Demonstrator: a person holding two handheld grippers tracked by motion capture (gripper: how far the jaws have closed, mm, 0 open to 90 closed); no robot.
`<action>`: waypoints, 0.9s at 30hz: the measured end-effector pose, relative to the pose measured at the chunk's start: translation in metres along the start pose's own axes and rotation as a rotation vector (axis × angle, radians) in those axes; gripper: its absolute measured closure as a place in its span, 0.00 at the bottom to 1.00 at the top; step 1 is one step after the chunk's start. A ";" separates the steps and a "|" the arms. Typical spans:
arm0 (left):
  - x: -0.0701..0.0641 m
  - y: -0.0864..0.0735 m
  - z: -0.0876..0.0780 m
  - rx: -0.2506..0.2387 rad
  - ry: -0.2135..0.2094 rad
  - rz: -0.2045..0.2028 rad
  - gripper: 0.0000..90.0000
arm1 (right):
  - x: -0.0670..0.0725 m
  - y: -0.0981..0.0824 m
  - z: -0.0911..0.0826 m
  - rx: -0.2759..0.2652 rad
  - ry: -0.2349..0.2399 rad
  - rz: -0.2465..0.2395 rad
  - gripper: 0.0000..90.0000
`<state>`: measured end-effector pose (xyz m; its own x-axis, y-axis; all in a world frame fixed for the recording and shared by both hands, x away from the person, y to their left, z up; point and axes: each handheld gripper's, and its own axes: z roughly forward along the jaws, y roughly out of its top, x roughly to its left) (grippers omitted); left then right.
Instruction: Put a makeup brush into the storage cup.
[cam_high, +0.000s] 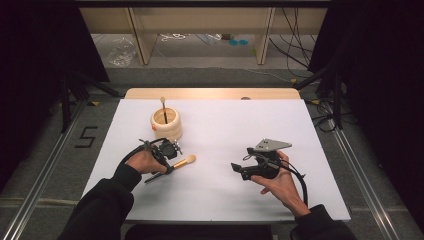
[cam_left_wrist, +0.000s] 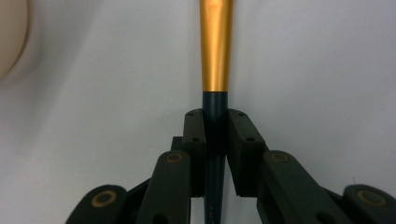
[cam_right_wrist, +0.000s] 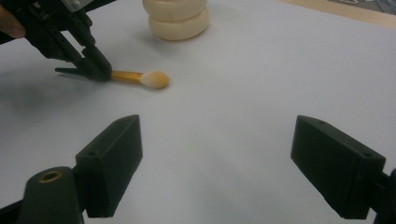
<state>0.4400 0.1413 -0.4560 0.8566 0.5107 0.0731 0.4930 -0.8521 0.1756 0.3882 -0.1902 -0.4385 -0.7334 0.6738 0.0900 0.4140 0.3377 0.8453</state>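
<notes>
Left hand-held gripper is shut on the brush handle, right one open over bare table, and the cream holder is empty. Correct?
Not quite: the cream holder isn't empty; the high view shows a second brush standing in it. The rest holds: left hand-held gripper shut on the brush handle, right hand-held gripper open over bare table.

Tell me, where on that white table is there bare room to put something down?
Most of the white table is bare: the whole stretch right of the cream holder up to the far edge, and the middle strip between the left gripper and right gripper. It is crowded only at the left, where the holder, the left gripper and the brush it clamps sit close together.
</notes>
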 end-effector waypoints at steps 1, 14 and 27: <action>0.001 -0.002 -0.003 -0.022 -0.005 -0.017 0.87 | 0.000 0.000 0.000 0.001 -0.002 0.001 0.19; 0.005 -0.006 -0.016 -0.150 -0.038 -0.078 0.87 | 0.000 0.000 0.000 0.008 -0.004 -0.004 0.19; 0.009 -0.013 -0.024 -0.254 -0.053 -0.140 0.87 | 0.000 0.000 0.000 0.007 0.000 -0.003 0.19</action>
<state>0.4372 0.1598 -0.4340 0.7931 0.6088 -0.0197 0.5589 -0.7145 0.4208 0.3884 -0.1898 -0.4383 -0.7345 0.6730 0.0875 0.4156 0.3442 0.8419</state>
